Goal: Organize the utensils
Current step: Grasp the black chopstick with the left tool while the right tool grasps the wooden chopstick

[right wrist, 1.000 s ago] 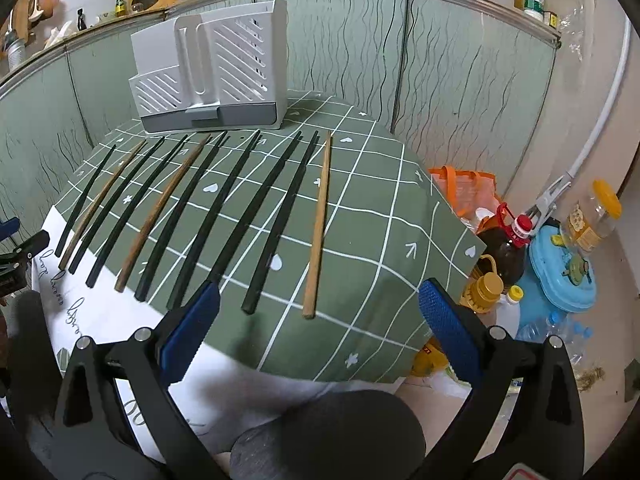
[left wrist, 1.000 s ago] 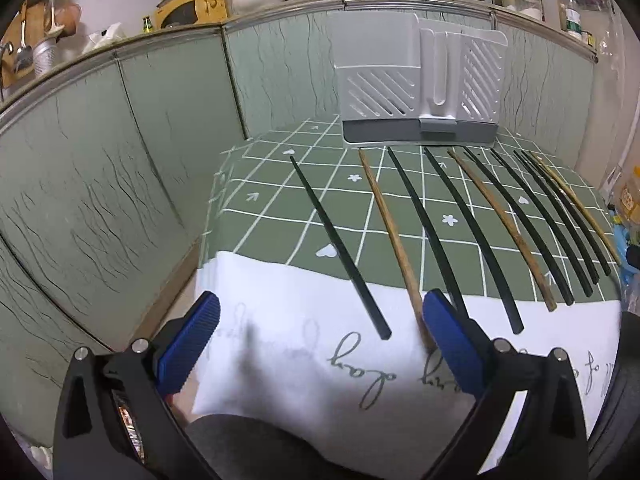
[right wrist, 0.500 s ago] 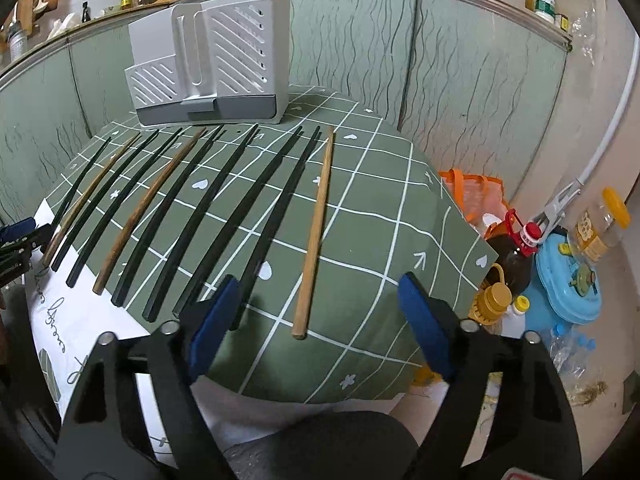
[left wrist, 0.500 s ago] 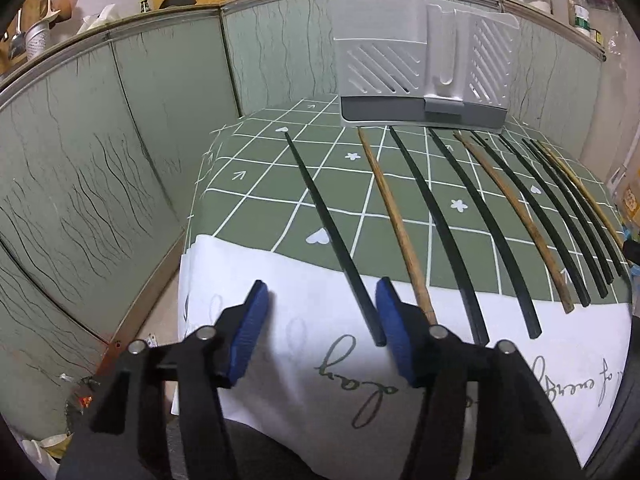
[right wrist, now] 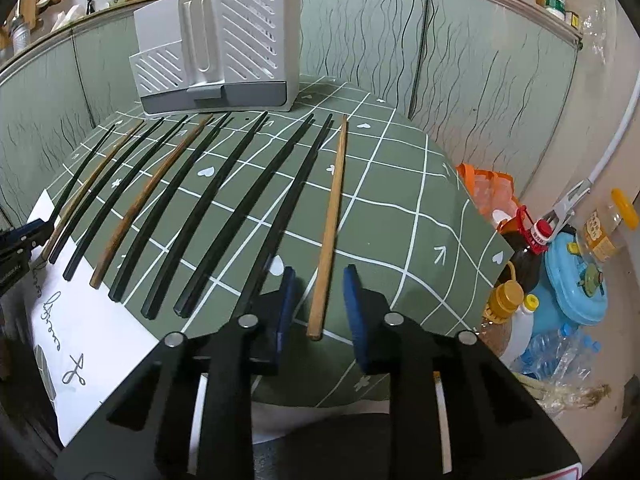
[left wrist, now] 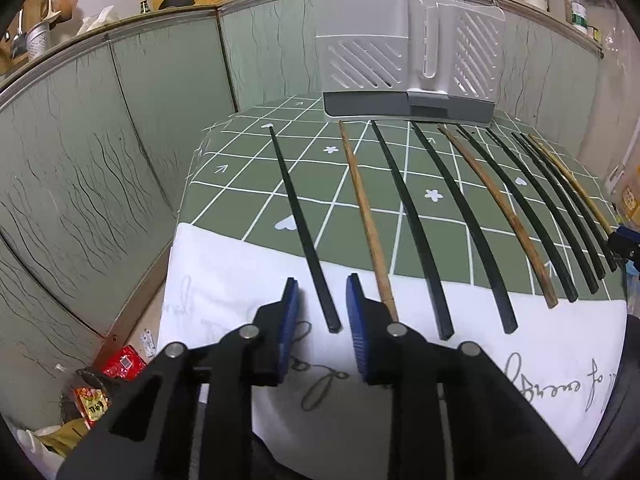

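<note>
Table (left wrist: 248, 184) under a green checked cloth, white grid lines, small hearts and stars. A white cloth (left wrist: 224, 280) with grey script covers the near edge. Green panelled walls on the far sides.

Grey slotted rack (left wrist: 404, 68) stands upright at the back of the table, darker base tray under it. Seen also from my right side (right wrist: 224, 48).

Chopsticks lie in a fanned row, tips toward the rack, butts toward me. Most are black, a few wooden. None touch the rack as far as I can tell.

Floor clutter off the table's right side: orange bag (right wrist: 486, 188), dark bottle with red cap (right wrist: 528, 248), blue container (right wrist: 576, 284), clear bottles. Red packets (left wrist: 120, 364) on the floor at the left.

My left gripper (left wrist: 322, 320): its jaws have just been closing. The butt of the leftmost black stick (left wrist: 298, 216) sits between the blue pads (left wrist: 290, 312). A gap shows on either side, so not clamped. The first wooden stick (left wrist: 366, 216) runs just outside the right pad.

My right gripper (right wrist: 318, 312): its jaws have just been closing too. The butt of the outermost wooden stick (right wrist: 330, 220) lies between the pads (right wrist: 354, 308), gap visible both sides, no pinch. The nearest black stick (right wrist: 280, 208) passes behind the left pad.

Both sticks lie flat on the cloth.
</note>
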Tool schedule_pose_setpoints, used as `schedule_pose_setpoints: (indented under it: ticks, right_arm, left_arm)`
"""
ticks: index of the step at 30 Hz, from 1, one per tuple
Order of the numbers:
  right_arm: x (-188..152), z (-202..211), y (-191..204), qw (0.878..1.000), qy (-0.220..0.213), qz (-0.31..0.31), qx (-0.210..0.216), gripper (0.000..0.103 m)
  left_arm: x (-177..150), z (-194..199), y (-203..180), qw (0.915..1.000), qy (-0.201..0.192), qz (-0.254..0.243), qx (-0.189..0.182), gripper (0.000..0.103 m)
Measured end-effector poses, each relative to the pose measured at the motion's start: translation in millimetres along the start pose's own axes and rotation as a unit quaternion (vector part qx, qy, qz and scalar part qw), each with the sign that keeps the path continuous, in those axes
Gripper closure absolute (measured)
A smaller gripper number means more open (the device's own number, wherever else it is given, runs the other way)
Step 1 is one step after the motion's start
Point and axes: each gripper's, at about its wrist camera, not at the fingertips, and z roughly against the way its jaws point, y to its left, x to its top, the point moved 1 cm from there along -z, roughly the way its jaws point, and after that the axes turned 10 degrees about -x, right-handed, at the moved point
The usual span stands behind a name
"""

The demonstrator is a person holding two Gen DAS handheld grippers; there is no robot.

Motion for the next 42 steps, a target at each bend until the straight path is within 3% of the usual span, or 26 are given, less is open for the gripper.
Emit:
schedule_pose_setpoints:
  ticks: [2,6,17,33,42]
  right_arm:
    - [-1,0,-1,1.0,0.001,-0.007,0.005,0.094]
    - [-3,1,-1,1.0,0.001,-0.019,0.002,0.096]
    - [4,17,-7,0.999,-0.01,-0.042,0.007,0.097]
    - [21,54,-23,0.998,-0.016,-0.052,0.02,0.097]
    - [37,81,-33,0.997,-0.046,-0.063,0.025,0.097]
  left_arm:
    - [-2,1,0,1.0,-0.004,0.005,0.007,0.09]
    - [-6,2,6,0.9996,-0.016,0.021,0.004,0.095]
    - [0,17,14,0.9995,-0.016,0.024,-0.013,0.095]
    - [31,77,31,0.9977,-0.061,0.018,-0.027,0.095]
    - [42,95,34,0.9973,-0.066,0.017,-0.027,0.095]
